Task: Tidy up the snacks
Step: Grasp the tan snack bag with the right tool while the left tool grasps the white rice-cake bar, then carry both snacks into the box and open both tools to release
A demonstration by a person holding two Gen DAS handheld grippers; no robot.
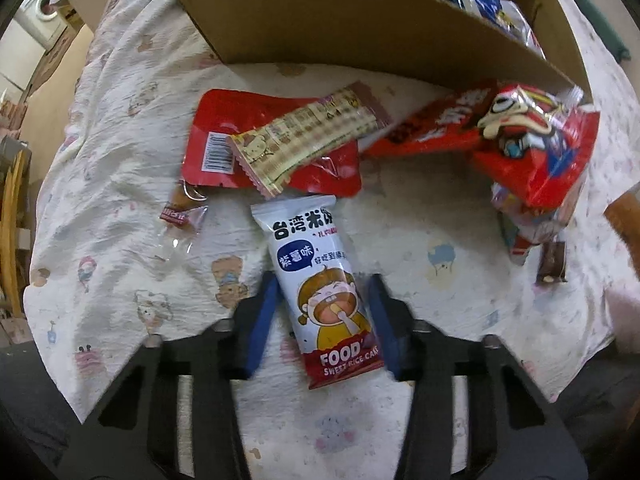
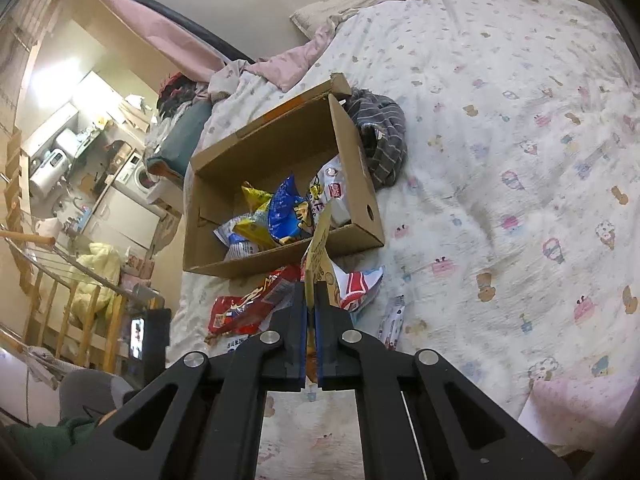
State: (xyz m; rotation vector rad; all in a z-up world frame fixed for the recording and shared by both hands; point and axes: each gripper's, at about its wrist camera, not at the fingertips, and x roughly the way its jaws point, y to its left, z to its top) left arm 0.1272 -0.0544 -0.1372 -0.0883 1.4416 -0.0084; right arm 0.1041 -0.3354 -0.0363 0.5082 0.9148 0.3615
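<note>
On the bed's patterned sheet, the left gripper is hovering low with its blue-padded fingers spread wide on either side of a white rice-cake packet, neither pad visibly pressing it. Beyond it a beige wafer bar is lying across a red pouch, just before the cardboard box. Rightward, the right gripper is pinching a yellow snack packet edge-on, nearly closed, aimed toward the box holding blue and yellow bags.
</note>
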